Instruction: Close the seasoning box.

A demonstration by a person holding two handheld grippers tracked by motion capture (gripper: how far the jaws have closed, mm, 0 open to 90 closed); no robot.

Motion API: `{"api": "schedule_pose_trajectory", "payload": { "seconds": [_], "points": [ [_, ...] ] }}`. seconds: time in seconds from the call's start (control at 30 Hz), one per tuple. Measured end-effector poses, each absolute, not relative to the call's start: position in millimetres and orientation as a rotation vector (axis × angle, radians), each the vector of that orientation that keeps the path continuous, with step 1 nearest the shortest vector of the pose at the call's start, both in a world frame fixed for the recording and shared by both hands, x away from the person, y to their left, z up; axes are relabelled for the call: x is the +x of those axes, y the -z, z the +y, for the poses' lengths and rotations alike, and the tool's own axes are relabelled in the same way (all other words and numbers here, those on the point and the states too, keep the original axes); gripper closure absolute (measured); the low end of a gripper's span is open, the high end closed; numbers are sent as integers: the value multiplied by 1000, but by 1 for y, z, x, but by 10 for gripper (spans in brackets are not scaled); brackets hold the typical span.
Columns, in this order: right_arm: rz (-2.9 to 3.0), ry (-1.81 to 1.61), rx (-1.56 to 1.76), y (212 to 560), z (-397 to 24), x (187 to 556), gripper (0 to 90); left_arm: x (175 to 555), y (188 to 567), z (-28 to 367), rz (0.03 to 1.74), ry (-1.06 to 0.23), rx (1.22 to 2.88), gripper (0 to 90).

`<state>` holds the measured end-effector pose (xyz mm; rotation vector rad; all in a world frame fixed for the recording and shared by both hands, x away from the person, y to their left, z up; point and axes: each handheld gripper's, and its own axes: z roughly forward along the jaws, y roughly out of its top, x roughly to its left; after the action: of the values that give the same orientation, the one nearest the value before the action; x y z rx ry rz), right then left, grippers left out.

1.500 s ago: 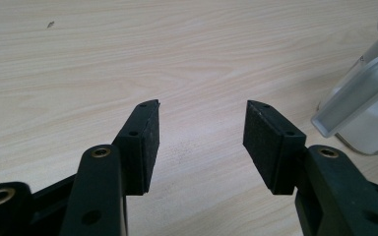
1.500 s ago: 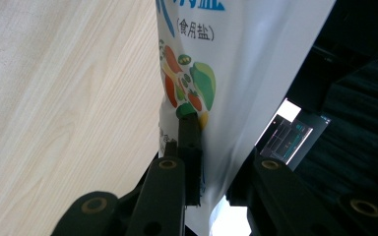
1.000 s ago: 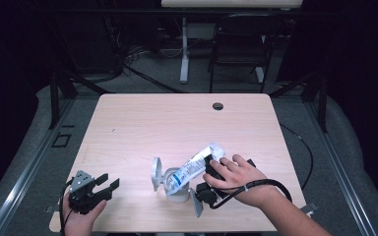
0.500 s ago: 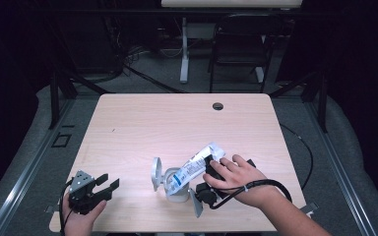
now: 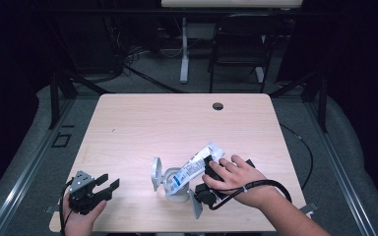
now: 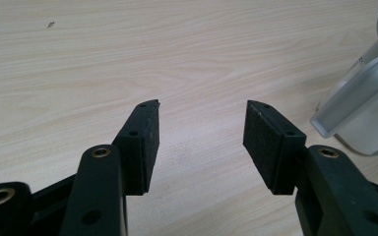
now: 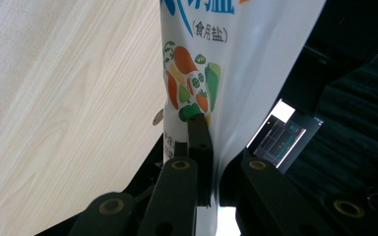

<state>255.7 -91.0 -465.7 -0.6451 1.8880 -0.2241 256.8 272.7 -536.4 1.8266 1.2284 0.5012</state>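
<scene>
High view first: the right gripper [image 5: 210, 169] has just been closing its jaws, and now they're pinched tight on the white salt bag [image 5: 193, 167], which sits around 5 o'clock on the table [image 5: 177, 123], tilted with its lower end dipping into the clear container [image 5: 173, 183]. Nothing else has budged compared with a second ago; both hands are parked where they were. My read: the grip is now secure, so the bag is probably ready for tipping or pouring into that container. The left gripper [image 5: 104, 184] waits at about 7 o'clock, well apart from the bag.

Left gripper view: jaws spread wide, nothing between them, just pale wood grain underneath. The container's edge [image 6: 359, 98] pokes in at 3 o'clock.

Right gripper view: the bag [image 7: 216, 73] runs up from between the 2 black jaws, veggie print and blue lettering facing us, pads clamped on its thin edge.

Surface is a light wooden tabletop with a cable hole [image 5: 218, 105] at 12 o'clock. The room behind is dark, with a black chair [image 5: 238, 54] and a white table leg [image 5: 183, 54].
</scene>
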Motion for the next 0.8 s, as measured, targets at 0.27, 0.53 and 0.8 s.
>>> {"api": "schedule_pose_trajectory", "payload": {
  "seconds": [0.27,0.53,0.8],
  "points": [
    [1881,222,-662,464,-90,255,891,256,537,273,1229,-508,1817,484],
    [1873,236,-662,464,-89,254,893,256,537,273,1228,-507,1818,484],
    [1871,238,-667,463,-88,253,893,256,536,274,1229,-508,1815,484]
  ]
}}
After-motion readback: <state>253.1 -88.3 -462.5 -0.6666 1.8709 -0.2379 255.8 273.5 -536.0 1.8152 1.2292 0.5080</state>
